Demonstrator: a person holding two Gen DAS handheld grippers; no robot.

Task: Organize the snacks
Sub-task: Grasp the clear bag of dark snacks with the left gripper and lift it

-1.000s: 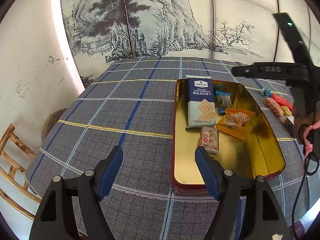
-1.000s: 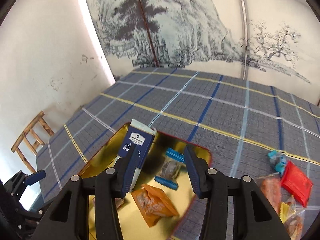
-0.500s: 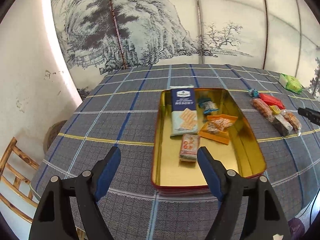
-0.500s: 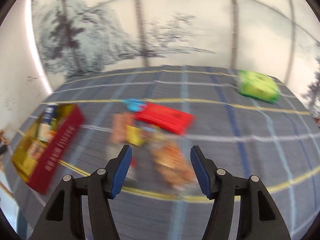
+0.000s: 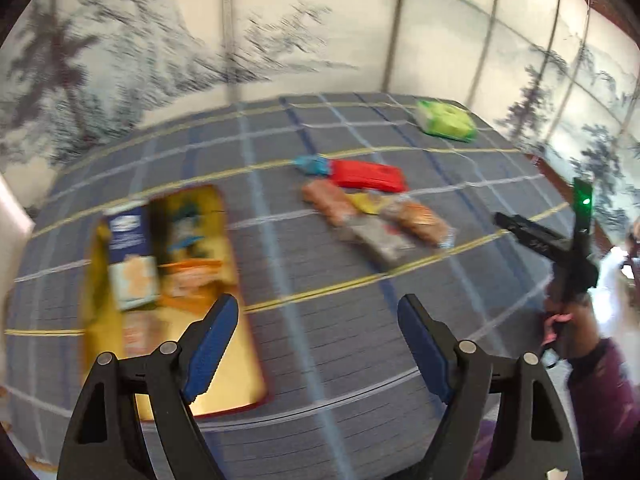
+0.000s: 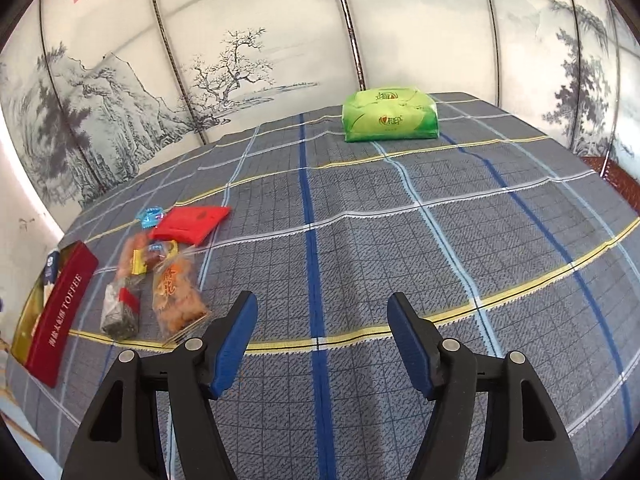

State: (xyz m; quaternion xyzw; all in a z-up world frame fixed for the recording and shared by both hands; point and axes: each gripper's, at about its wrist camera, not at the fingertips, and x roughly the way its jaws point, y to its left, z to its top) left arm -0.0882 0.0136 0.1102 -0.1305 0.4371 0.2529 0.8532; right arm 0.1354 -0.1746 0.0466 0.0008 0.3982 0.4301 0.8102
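A red and gold tin point(image 5: 256, 364) point(image 6: 64, 308) holds a blue cracker box point(image 5: 128, 256) and several small packets. Loose snacks lie on the checked cloth: a red packet point(image 5: 366, 176) point(image 6: 192, 224), a blue candy point(image 6: 150, 216), an orange pastry bag point(image 6: 178, 296), a dark wrapped bar point(image 6: 118, 312). My left gripper point(image 5: 318, 340) hovers between tin and snack pile, its jaws opening on nothing. My right gripper point(image 6: 320, 344) hangs over bare cloth right of the pile, its jaws opening with nothing between them. In the left wrist view the right gripper's body point(image 5: 560, 248) shows at the right edge.
A green tissue pack point(image 6: 390, 120) point(image 5: 446, 122) lies at the far side of the table. Painted screen panels stand behind the table. A person's purple sleeve point(image 5: 600, 392) is at the right edge of the left wrist view.
My left gripper swung right, from over the tin toward the snack pile. My right gripper left the tin, swept right and down past the pile. Both pairs of jaws widened.
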